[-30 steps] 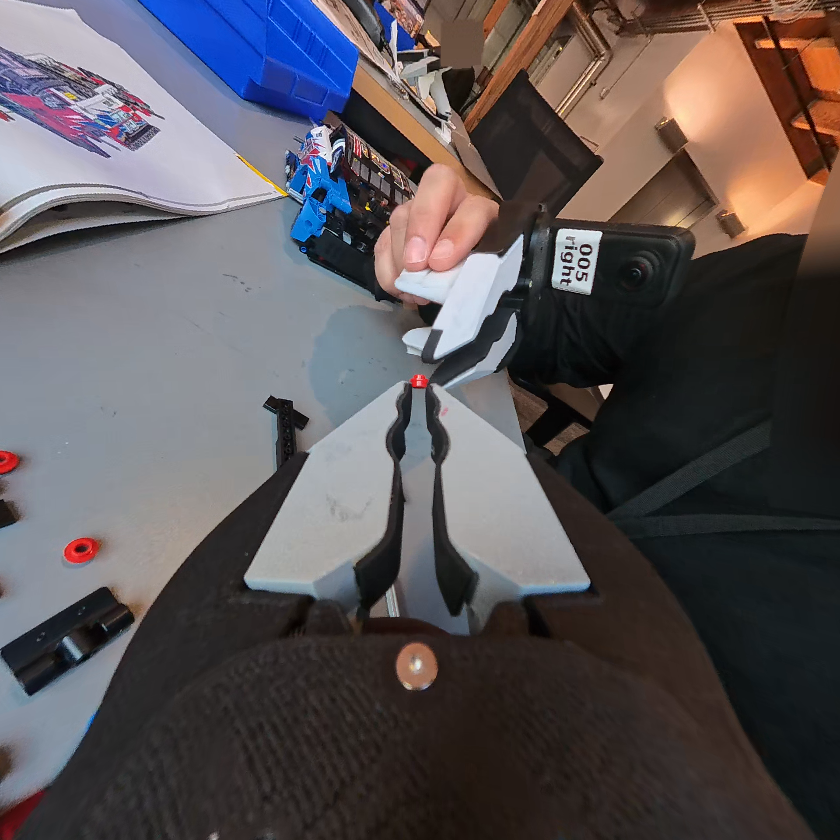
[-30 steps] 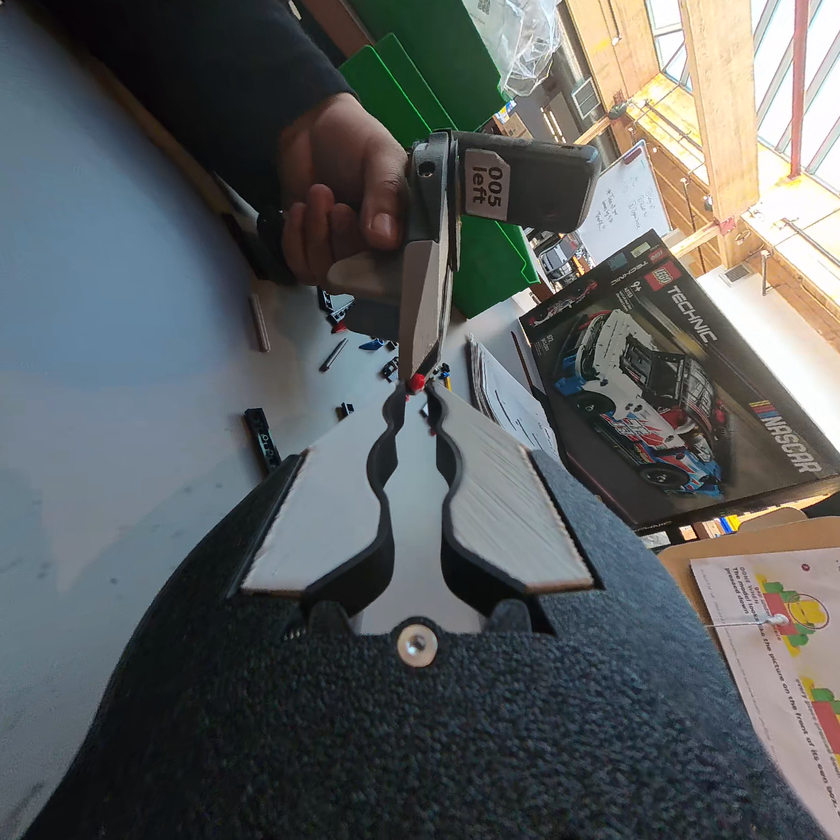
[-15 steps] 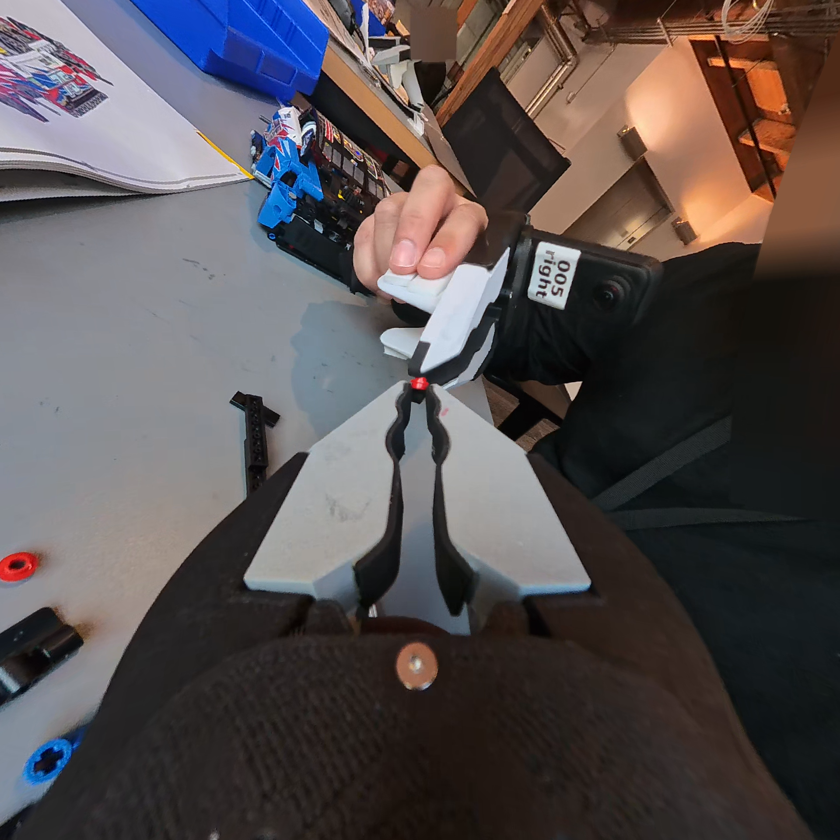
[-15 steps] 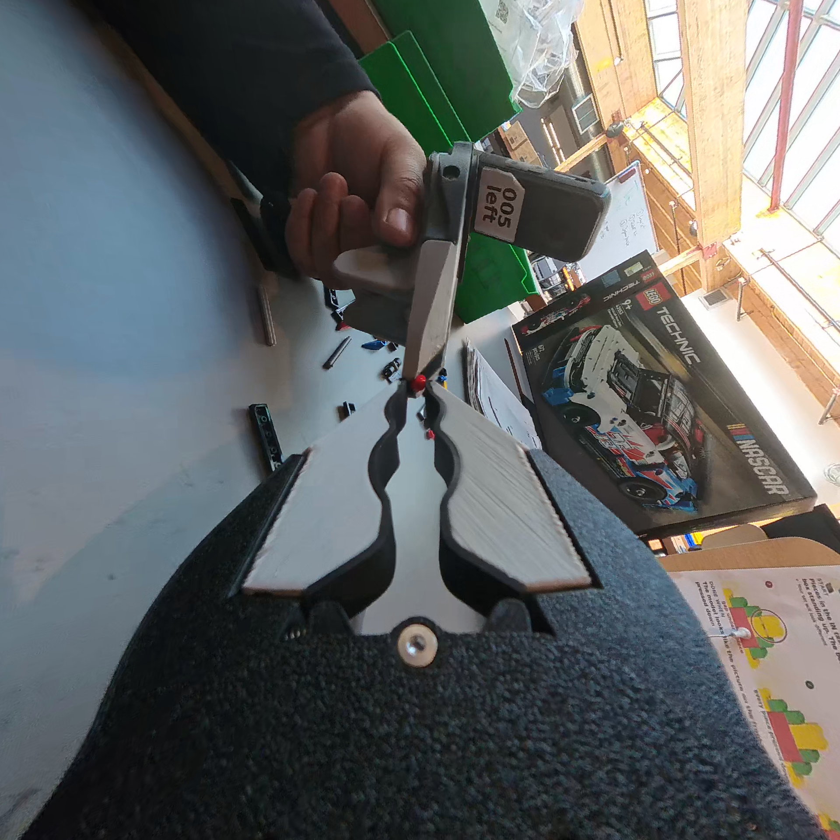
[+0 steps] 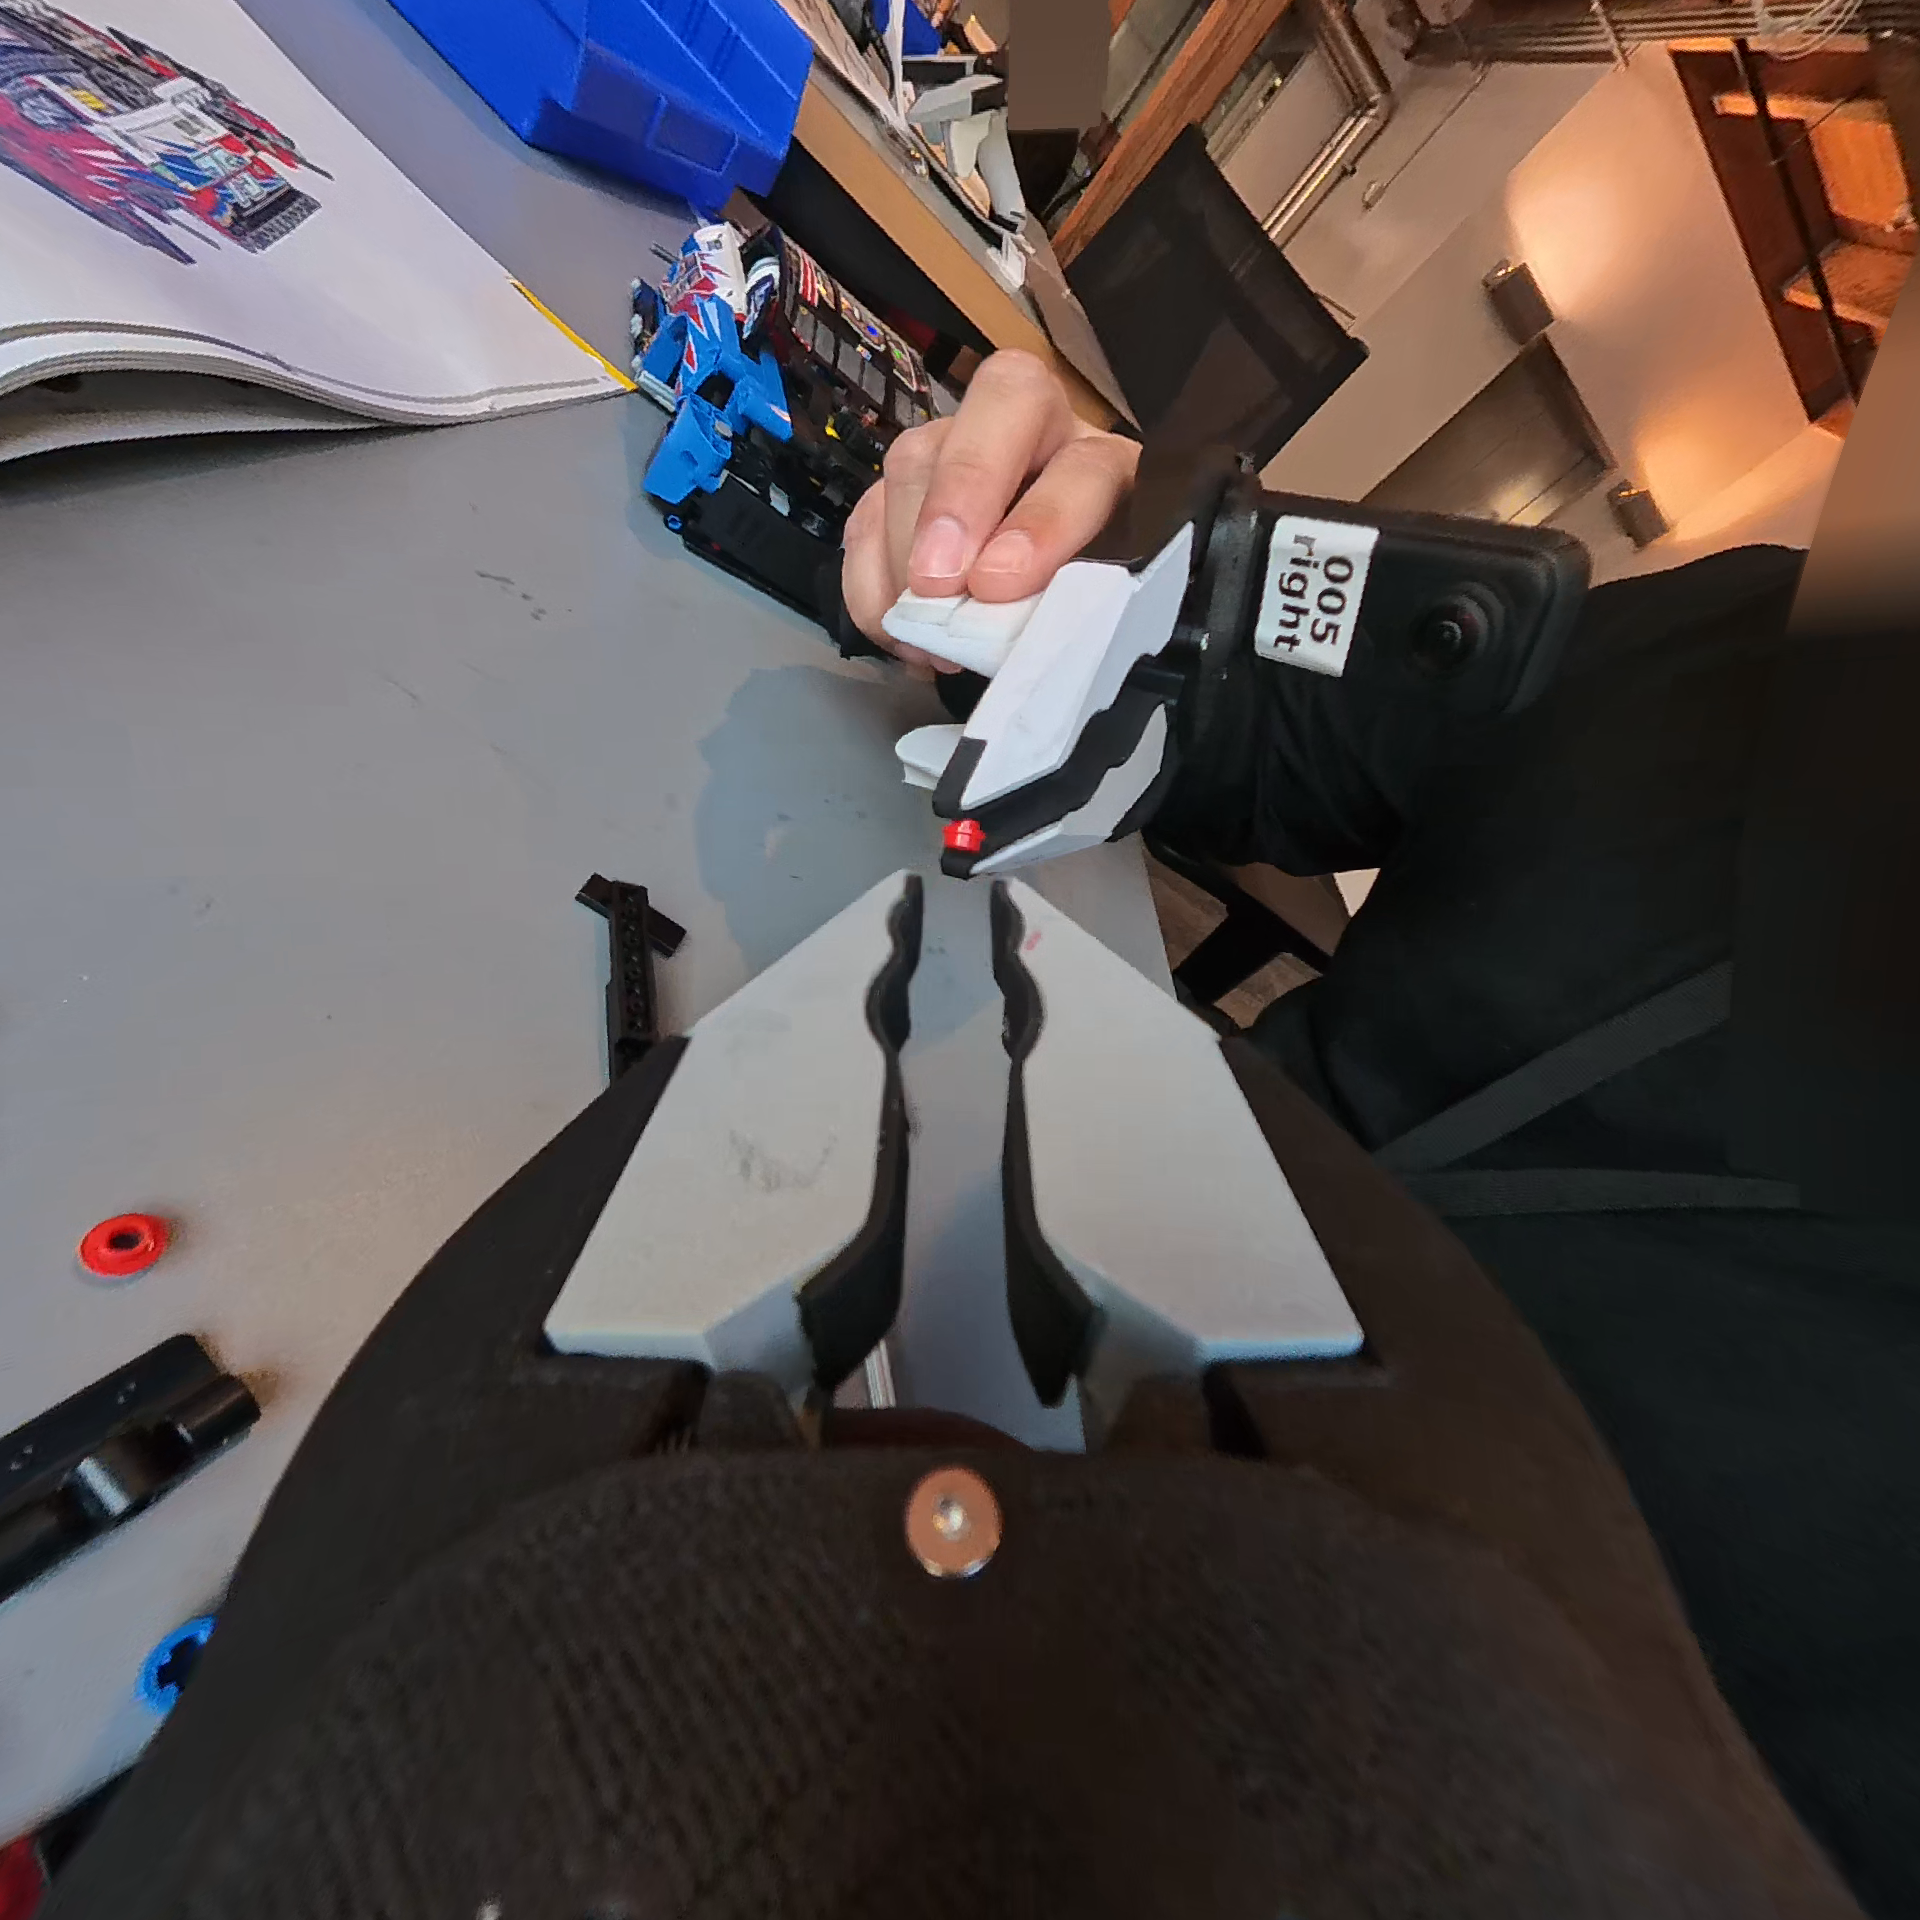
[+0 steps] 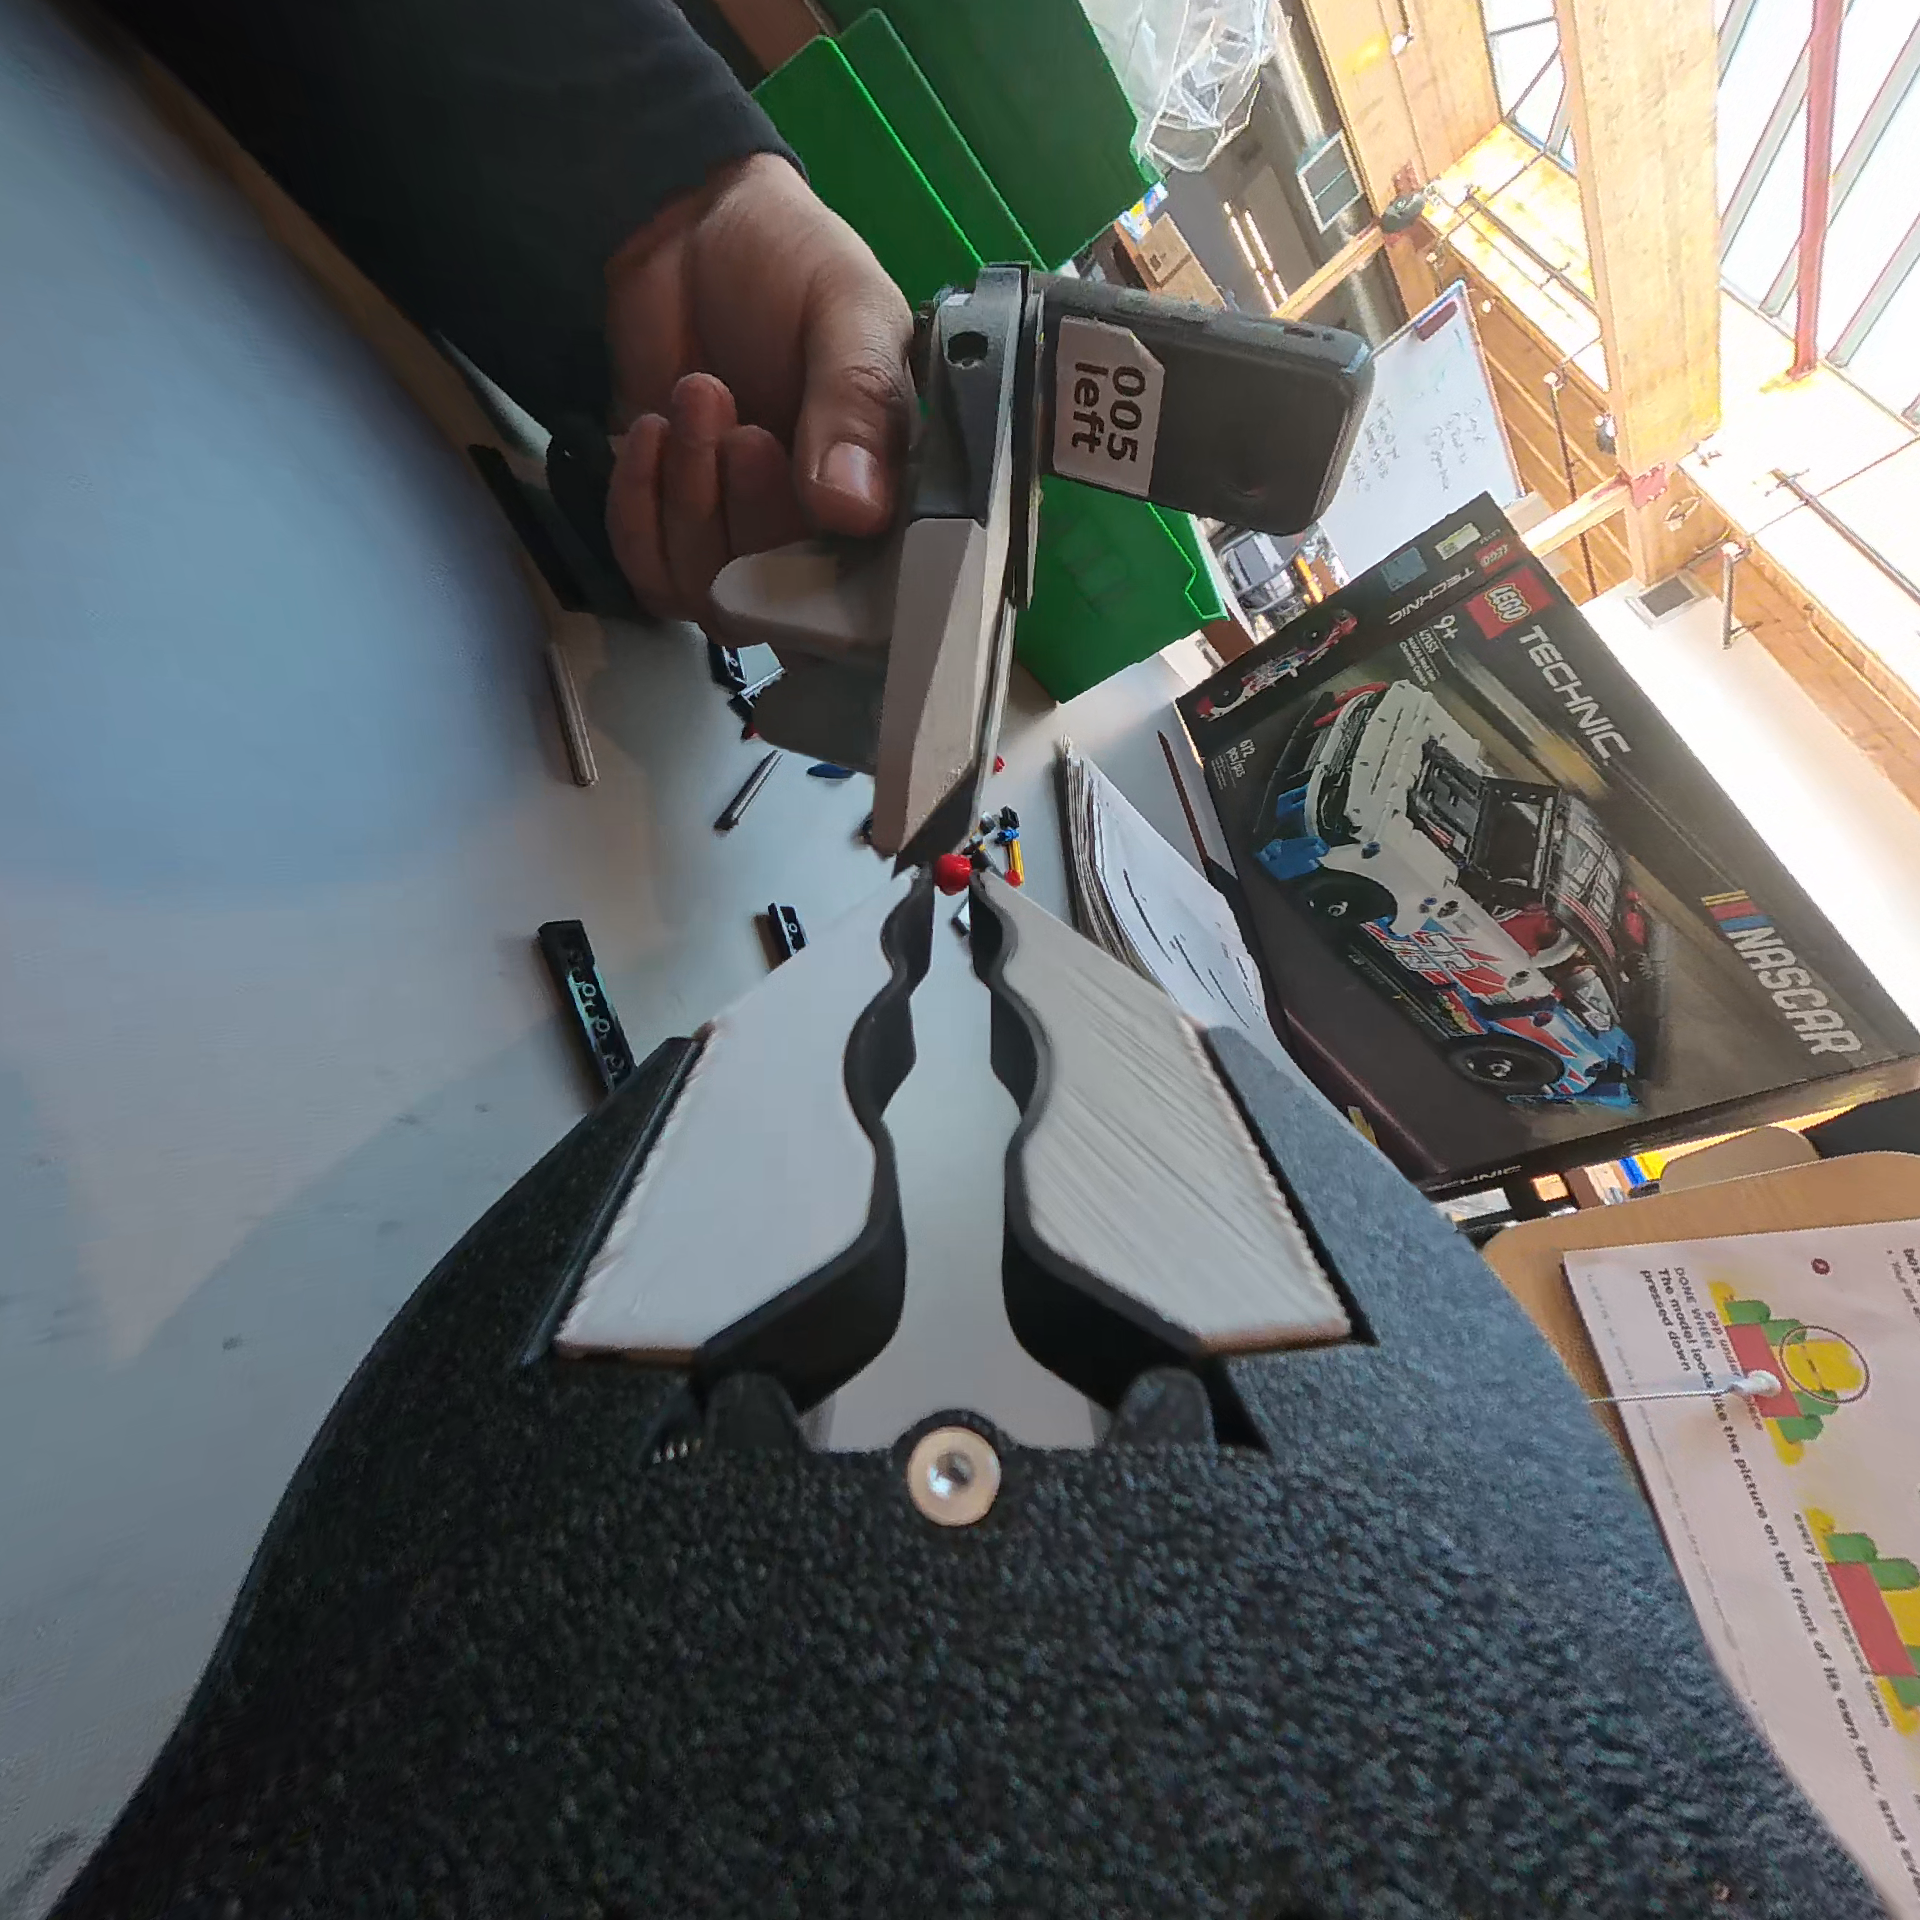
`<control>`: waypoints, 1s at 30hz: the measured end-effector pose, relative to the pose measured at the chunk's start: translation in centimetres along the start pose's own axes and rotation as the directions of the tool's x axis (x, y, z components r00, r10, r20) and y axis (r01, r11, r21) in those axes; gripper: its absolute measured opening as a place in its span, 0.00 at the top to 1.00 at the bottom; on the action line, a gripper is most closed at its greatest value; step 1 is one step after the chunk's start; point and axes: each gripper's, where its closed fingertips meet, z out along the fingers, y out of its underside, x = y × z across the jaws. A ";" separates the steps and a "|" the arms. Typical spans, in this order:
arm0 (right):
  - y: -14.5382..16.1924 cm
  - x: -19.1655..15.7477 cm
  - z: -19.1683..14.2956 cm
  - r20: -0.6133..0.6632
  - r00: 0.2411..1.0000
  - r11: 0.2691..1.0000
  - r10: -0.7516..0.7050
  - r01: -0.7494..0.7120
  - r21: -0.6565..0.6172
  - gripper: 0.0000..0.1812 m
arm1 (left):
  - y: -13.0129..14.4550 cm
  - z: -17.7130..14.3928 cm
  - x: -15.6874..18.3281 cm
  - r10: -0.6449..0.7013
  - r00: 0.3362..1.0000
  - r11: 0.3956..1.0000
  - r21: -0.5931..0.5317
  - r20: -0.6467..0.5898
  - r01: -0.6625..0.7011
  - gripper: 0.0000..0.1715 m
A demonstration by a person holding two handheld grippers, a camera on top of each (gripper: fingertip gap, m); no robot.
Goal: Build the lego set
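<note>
A tiny red pin (image 5: 963, 834) sits at the tips of the far gripper in the left wrist view, its round flanged end sticking out to the left, raised above the grey table. The half-built car (image 5: 774, 416), blue at its near-left end with black framework and a white, red and blue patterned body, rests on the far part of the table. A black beam (image 5: 632, 971) lies flat, near-left of the pin.

The left tool (image 5: 951, 883) has let go of the small red pin (image 5: 964, 834); its tips now stand apart (they pinched it before). The right tool (image 5: 961, 857) apparently holds the pin alone.
</note>
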 end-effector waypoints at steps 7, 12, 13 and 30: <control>1.0 -0.5 0.5 0.045 0.996 0.996 0.076 -0.074 -0.052 0.97 | -0.2 -0.3 -0.7 0.054 0.995 0.999 -0.011 0.085 -0.053 0.90; 1.0 -0.9 0.7 0.067 0.992 0.993 0.106 -0.103 -0.058 0.97 | -0.2 -0.1 -1.1 0.034 0.995 0.999 -0.007 0.096 -0.033 0.91; 1.0 -0.9 0.7 0.067 0.992 0.993 0.111 -0.107 -0.058 0.97 | 0.0 0.0 -1.1 0.030 0.995 1.000 -0.010 0.094 -0.029 0.92; 0.6 1.0 0.2 -0.055 0.998 0.999 0.019 -0.020 -0.034 0.97 | -1.9 0.1 -0.6 -0.207 0.974 0.961 0.168 -0.091 0.220 0.98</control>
